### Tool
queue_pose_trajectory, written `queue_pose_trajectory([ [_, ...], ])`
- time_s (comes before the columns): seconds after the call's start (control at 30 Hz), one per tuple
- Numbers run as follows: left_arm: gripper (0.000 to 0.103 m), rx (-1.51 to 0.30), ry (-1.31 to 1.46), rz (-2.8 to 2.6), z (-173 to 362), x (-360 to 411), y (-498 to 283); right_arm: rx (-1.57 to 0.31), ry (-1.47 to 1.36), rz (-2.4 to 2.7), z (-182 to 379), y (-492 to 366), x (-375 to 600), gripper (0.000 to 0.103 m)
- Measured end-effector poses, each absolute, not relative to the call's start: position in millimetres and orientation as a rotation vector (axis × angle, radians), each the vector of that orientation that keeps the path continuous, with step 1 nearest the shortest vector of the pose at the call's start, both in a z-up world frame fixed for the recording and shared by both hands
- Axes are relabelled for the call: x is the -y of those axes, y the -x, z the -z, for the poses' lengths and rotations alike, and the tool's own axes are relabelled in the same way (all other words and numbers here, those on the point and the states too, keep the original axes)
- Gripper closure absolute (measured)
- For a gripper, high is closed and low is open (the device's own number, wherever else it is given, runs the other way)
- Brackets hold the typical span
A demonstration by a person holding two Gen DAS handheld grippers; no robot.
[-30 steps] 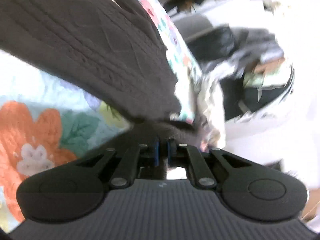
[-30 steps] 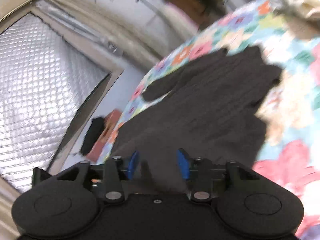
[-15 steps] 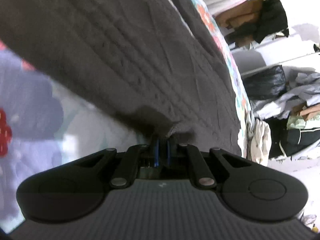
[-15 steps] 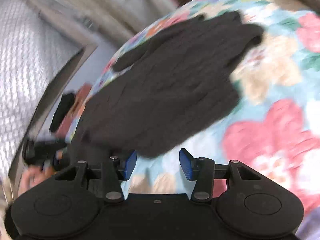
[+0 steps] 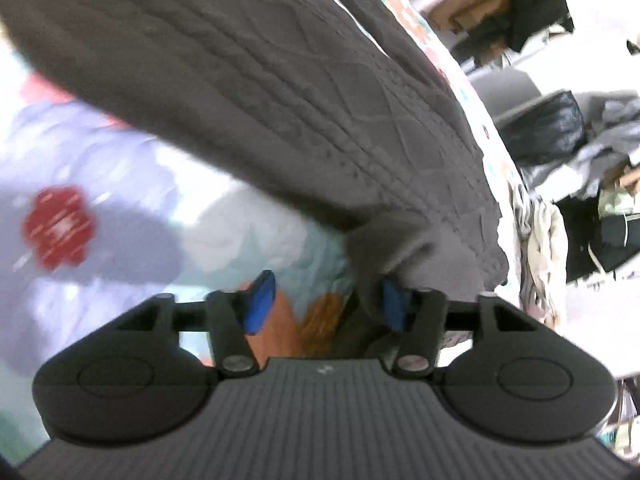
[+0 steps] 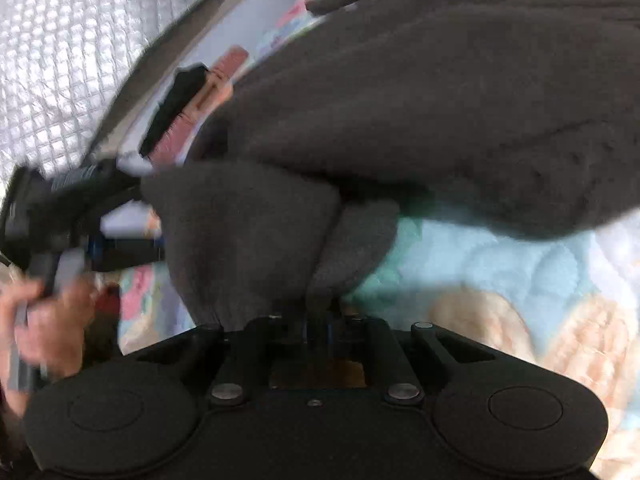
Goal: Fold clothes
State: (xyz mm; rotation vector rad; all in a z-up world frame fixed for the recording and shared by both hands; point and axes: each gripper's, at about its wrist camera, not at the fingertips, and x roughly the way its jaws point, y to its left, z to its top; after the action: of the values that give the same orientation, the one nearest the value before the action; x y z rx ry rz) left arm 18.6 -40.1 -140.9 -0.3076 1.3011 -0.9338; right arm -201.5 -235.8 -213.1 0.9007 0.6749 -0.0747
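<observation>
Now the sweater (image 6: 440,92) bunches between the closing right hand-held gripper (image 6: 316,326).

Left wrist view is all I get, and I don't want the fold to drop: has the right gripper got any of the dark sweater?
Observer: Yes. The right gripper, its jaws closing, has a bunched fold of the sweater between its pads.
Operator: Can you see my left gripper from that side?
Observer: Yes, at the left edge of the right wrist view. The left gripper, held by a hand, has its jaws opening right next to the sweater's edge.
Operator: What is beyond the bed over there?
Observer: A quilted silver panel fills the upper left corner of the right wrist view, past the edge of the floral quilt.
</observation>
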Motion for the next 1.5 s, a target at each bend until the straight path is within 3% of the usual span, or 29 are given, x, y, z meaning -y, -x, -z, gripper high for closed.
queue_pose_trajectory([
  [0.23, 0.035, -1.389, 0.406, 1.042, 146, 42, -10, -0.520, -1.158, 0.064, 202, 226, 253, 0.092],
  [0.33, 0.035, -1.419, 0.429, 1.076, 145, 48, -1, -0.496, -1.222, 0.067, 203, 234, 252, 0.092],
  [0.6, 0.027, -1.260, 0.367, 1.208, 113, 27, 25, -0.414, -1.437, 0.023, 217, 246, 258, 0.092],
  [0.7, 0.012, -1.176, 0.314, 1.205, 102, 19, 31, -0.376, -1.562, -0.036, 226, 245, 257, 0.092],
  [0.83, 0.011, -1.286, 0.250, 1.122, 124, 37, 30, -0.352, -1.669, -0.090, 235, 239, 246, 0.092],
  [0.87, 0.000, -1.314, 0.244, 1.098, 131, 41, 29, -0.344, -1.693, -0.103, 237, 239, 243, 0.092],
  [1.0, 0.000, -1.411, 0.320, 0.997, 159, 43, 15, -0.296, -1.758, -0.114, 243, 241, 242, 0.092],
  [1.03, 0.001, -1.441, 0.342, 0.958, 167, 41, 10, -0.288, -1.767, -0.116, 243, 243, 242, 0.092],
  [1.1, 0.017, -1.465, 0.349, 0.947, 176, 40, 7, -0.306, -1.728, -0.092, 238, 246, 243, 0.092],
  [1.13, 0.048, -1.468, 0.343, 0.960, 178, 41, 8, -0.315, -1.707, -0.085, 235, 247, 242, 0.092],
  [1.17, 0.069, -1.463, 0.331, 0.972, 179, 41, 10, -0.320, -1.693, -0.082, 232, 249, 241, 0.092],
  [1.23, 0.093, -1.407, 0.305, 1.008, 170, 41, 19, -0.334, -1.674, -0.082, 230, 253, 239, 0.092],
  [1.43, 0.094, -1.102, 0.316, 1.069, 115, 23, 34, -0.454, -1.503, -0.030, 216, 263, 233, 0.091],
  [1.5, 0.094, -1.043, 0.349, 1.070, 99, 11, 27, -0.501, -1.405, 0.016, 206, 265, 233, 0.083],
])
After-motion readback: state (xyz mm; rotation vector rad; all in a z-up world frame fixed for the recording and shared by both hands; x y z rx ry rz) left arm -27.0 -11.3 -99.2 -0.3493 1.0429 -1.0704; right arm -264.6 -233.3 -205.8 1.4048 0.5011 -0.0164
